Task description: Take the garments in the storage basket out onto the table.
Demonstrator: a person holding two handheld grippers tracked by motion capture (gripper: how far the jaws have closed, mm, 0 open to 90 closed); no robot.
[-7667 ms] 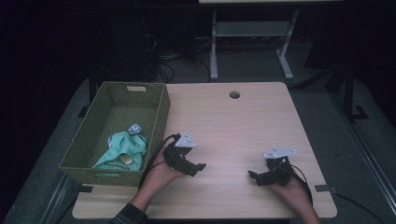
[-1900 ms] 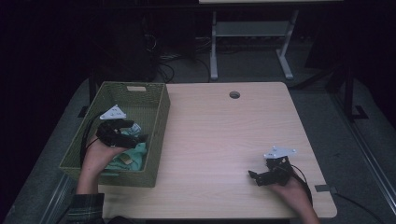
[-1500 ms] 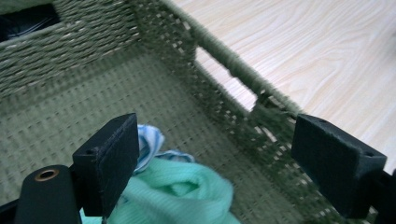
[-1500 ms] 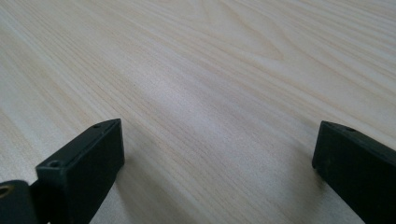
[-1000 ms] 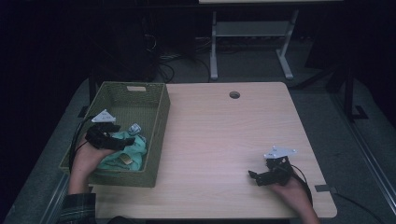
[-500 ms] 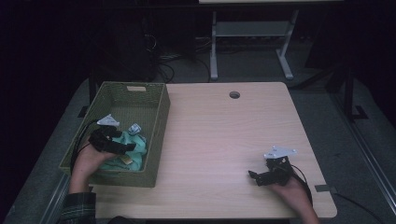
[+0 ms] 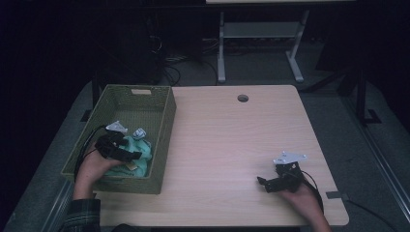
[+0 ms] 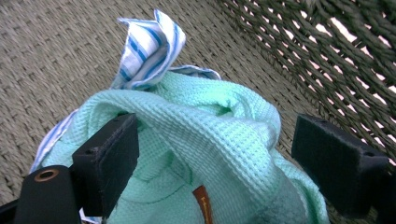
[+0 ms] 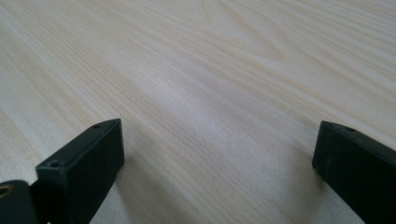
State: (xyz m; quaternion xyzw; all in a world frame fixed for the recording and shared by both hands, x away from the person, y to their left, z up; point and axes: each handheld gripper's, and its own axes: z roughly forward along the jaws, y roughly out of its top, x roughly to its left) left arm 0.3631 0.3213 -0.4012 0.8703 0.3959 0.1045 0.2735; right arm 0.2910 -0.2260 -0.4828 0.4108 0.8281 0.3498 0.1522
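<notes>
straddling the mint cloth in the basket, the left gripper is held wide, nothing pinched yet. soft, light, floppy fabric is judged; the raised fold between the jaws is best taken.

No readable text turned up anywhere. The mint cloth carried a small orange tag with dark marks on it, too small and too cut off to make out. The basket had a pale, blank-looking label.
</notes>
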